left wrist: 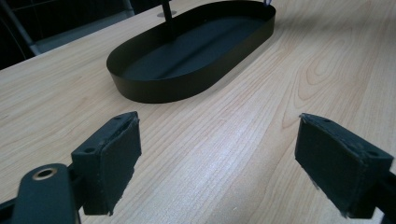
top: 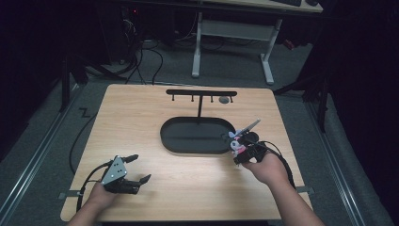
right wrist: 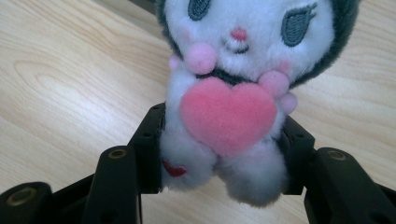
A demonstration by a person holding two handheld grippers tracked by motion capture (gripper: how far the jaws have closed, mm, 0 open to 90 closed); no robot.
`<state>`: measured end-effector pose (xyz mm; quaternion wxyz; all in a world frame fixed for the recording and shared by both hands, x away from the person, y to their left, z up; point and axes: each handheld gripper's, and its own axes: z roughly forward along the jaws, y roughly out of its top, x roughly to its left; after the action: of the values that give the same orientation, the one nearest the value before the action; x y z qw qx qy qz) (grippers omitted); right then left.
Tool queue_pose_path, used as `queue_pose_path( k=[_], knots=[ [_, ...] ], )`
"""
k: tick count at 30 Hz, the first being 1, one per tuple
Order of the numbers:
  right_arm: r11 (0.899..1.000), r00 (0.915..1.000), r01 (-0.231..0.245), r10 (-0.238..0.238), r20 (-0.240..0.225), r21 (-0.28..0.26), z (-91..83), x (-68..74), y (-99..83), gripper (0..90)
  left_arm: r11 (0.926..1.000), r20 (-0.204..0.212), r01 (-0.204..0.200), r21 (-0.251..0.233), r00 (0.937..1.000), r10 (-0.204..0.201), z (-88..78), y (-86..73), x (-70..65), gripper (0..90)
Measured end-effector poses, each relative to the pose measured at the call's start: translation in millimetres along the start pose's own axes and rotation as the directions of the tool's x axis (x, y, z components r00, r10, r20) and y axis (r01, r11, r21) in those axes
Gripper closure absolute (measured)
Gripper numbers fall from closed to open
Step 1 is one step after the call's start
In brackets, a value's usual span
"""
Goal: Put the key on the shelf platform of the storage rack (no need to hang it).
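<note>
A small plush toy [right wrist: 229, 88], white with a dark hood and a pink heart on its chest, sits squeezed between the jaws of my right gripper [right wrist: 224, 154]. In the high view that right gripper [top: 242, 153] holds the plush toy [top: 236, 141] just off the right end of the black oval tray [top: 175, 143]. A black hanger stand [top: 201, 94] with small hooks rises from the tray's far side. My left gripper [top: 136, 169] rests at the near left of the table, jaws wide apart. Between its pads [left wrist: 109, 158] lies bare wood, with the tray [left wrist: 154, 86] ahead.
The wooden table [top: 141, 113] has open surface between the two hands and on the tray's left. A white desk frame [top: 233, 37] and cables stand on the floor beyond the far edge. Dark surroundings flank both sides.
</note>
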<state>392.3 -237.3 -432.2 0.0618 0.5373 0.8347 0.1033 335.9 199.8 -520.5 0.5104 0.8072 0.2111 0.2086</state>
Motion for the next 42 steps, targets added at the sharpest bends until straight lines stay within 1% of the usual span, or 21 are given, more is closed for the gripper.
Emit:
queue_pose_path(
  k=[1, 3, 6, 7, 8, 12, 15, 16, 17, 19, 21, 26, 29, 31, 32, 33, 34, 38, 39, 41, 42],
  knots=[
    [1.000, 1.0000, -0.003, 0.003, -0.004, -0.005, 0.2, 1.2, 1.7, 47.8, 1.0000, 0.000, 0.001, 0.000, 1.0000, -0.001, -0.1, 0.0, 0.3, 15.4],
    [1.000, 0.9999, 0.014, -0.014, 0.003, -0.007, -0.7, 3.4, 5.3, 47.8, 1.0000, -0.001, 0.003, 0.000, 1.0000, -0.003, -0.1, 0.0, 0.4, 15.4],
    [1.000, 0.9997, 0.022, -0.022, -0.009, -0.015, -2.1, 6.4, 10.4, 47.7, 1.0000, 0.000, -0.001, -0.001, 1.0000, 0.001, 0.0, 0.0, -0.1, 15.4],
    [1.000, 0.9996, 0.027, -0.027, -0.005, -0.016, -2.7, 7.3, 12.2, 47.7, 1.0000, 0.001, 0.000, -0.001, 1.0000, 0.000, -0.2, -0.1, -0.1, 15.4],
    [0.999, 0.9992, 0.038, -0.039, -0.012, -0.019, -3.0, 7.6, 14.1, 47.7, 1.0000, 0.000, 0.000, -0.001, 1.0000, 0.000, -0.2, -0.1, -0.2, 15.4],
    [0.999, 0.9990, 0.042, -0.042, -0.015, -0.025, -3.1, 11.6, 21.5, 47.7, 1.0000, -0.002, -0.005, 0.003, 1.0000, 0.005, 0.0, 0.0, -0.5, 15.4],
    [0.998, 0.9985, 0.050, -0.051, -0.019, -0.037, -0.8, 13.3, 26.5, 47.7, 1.0000, -0.001, -0.003, 0.004, 1.0000, 0.003, -0.2, -0.1, -0.4, 15.4],
    [0.999, 0.9993, 0.029, -0.030, -0.022, -0.027, -0.5, 15.3, 28.0, 47.7, 1.0000, -0.001, -0.005, 0.004, 1.0000, 0.005, -0.3, 0.0, -0.5, 15.4],
    [0.998, 0.9987, 0.043, -0.044, -0.025, -0.034, 0.9, 15.1, 29.8, 47.7, 1.0000, -0.001, -0.006, 0.004, 1.0000, 0.006, -0.2, 0.0, -0.6, 15.4],
    [0.999, 0.9986, 0.043, -0.044, -0.029, -0.032, 2.7, 16.4, 33.5, 47.7, 1.0000, -0.001, -0.005, 0.002, 1.0000, 0.005, 0.0, 0.0, -0.5, 15.4],
    [0.999, 0.9987, 0.044, -0.045, -0.023, -0.029, 4.4, 18.8, 37.3, 47.7, 1.0000, 0.001, 0.001, 0.000, 1.0000, -0.001, -0.2, -0.1, 0.1, 15.4],
    [0.997, 0.9976, 0.065, -0.066, -0.022, -0.038, 7.0, 24.3, 47.9, 47.6, 1.0000, 0.002, 0.000, -0.003, 1.0000, 0.000, 0.1, -0.1, 0.1, 15.4],
    [0.997, 0.9973, 0.065, -0.066, -0.030, -0.046, 9.4, 25.9, 53.4, 47.6, 1.0000, 0.002, 0.003, -0.004, 1.0000, -0.003, -0.2, 0.0, 0.6, 15.4],
    [0.998, 0.9981, 0.053, -0.054, -0.031, -0.039, 11.2, 27.6, 56.6, 47.6, 1.0000, 0.003, 0.000, -0.003, 1.0000, 0.000, 0.0, 0.0, 0.2, 15.4],
    [0.997, 0.9975, 0.058, -0.060, -0.037, -0.047, 12.4, 27.7, 58.1, 47.6, 1.0000, 0.003, -0.001, -0.004, 1.0000, 0.001, 0.0, 0.0, 0.0, 15.4],
    [0.998, 0.9981, 0.048, -0.050, -0.037, -0.042, 12.6, 29.3, 59.5, 47.6, 1.0000, 0.004, -0.002, -0.004, 1.0000, 0.002, -0.1, 0.0, 0.0, 15.4],
    [0.997, 0.9973, 0.060, -0.062, -0.038, -0.049, 13.6, 29.6, 61.0, 47.6, 1.0000, 0.005, -0.001, -0.004, 1.0000, 0.001, -0.2, 0.0, 0.0, 15.4],
    [0.997, 0.9974, 0.056, -0.058, -0.043, -0.048, 17.2, 34.5, 66.7, 47.6, 1.0000, 0.003, -0.002, -0.003, 1.0000, 0.002, 0.0, 0.0, -0.2, 15.4],
    [0.996, 0.9966, 0.070, -0.072, -0.039, -0.047, 17.9, 34.8, 68.6, 47.6, 1.0000, 0.004, -0.001, -0.003, 1.0000, 0.001, -0.1, -0.1, -0.1, 15.4],
    [0.996, 0.9960, 0.074, -0.076, -0.046, -0.050, 20.0, 36.8, 72.0, 47.6, 1.0000, 0.005, 0.000, -0.003, 1.0000, 0.000, -0.4, -0.1, 0.1, 15.4],
    [0.996, 0.9961, 0.076, -0.078, -0.041, -0.048, 20.8, 37.8, 73.8, 47.6, 1.0000, 0.005, 0.000, -0.003, 1.0000, 0.000, -0.3, -0.1, 0.1, 15.4]
  ],
)
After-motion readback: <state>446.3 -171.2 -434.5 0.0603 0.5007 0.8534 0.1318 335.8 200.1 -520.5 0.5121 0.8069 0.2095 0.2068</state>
